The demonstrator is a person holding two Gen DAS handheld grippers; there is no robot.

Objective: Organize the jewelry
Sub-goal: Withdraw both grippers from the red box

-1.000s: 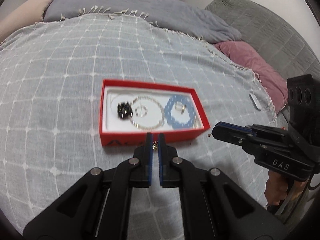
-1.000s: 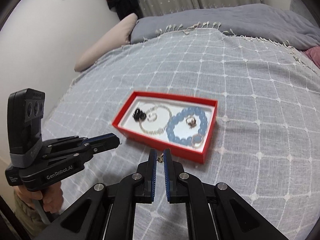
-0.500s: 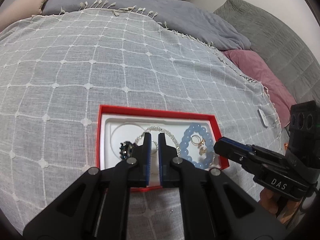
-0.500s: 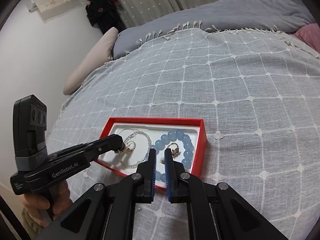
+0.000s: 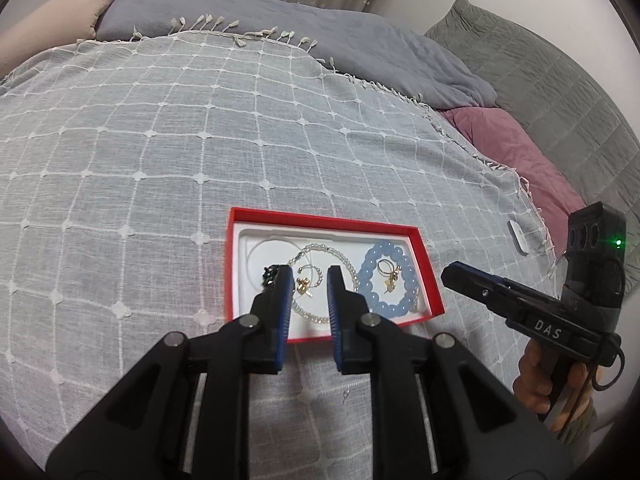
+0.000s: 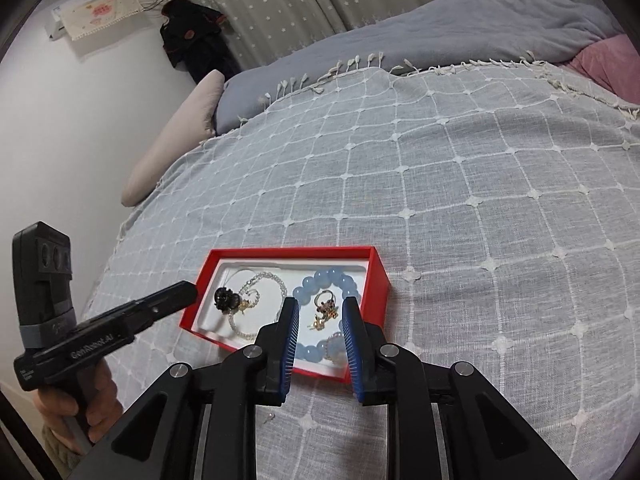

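I am holding both claws over the red box on the bedspread. My left claw and right claw have just been opening, empty, dropping gold earrings among the bracelets.

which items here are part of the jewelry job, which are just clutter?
Job:
- red box
- blue bead bracelet
- clear bead bracelet
- gold earrings
- black charm
- tiny pin on the bedspread

Lying about:
- pink pillow
- grey blanket
- small white object
- beige pillow
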